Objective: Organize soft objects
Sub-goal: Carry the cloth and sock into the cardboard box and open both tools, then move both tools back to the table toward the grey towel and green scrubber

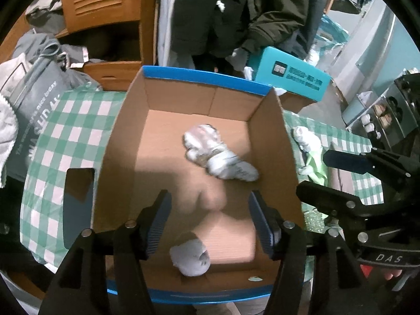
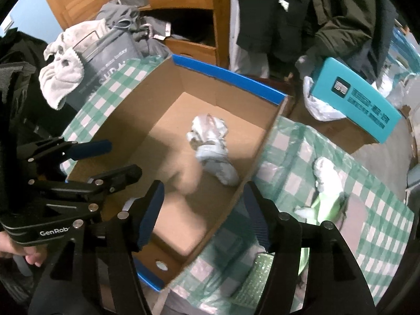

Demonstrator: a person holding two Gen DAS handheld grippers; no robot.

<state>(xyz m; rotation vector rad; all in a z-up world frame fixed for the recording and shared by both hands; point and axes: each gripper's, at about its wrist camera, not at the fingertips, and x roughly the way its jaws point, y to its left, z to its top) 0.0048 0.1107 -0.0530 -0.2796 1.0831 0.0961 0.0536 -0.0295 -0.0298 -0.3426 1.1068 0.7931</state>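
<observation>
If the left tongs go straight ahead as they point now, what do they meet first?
Probably the bare brown floor of the open cardboard box; the left tongs are open and empty, and the grey rolled sock lies nearer the camera.

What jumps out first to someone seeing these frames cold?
The open brown cardboard box with blue rim fills the centre on the green-and-white checked cloth. Inside lie a white bundled sock pair mid-floor and a grey rolled sock ball by the near wall, below the left gripper, jaws open and empty. Another white-and-lime soft bundle lies on the cloth outside, ahead of the open right gripper.
</observation>
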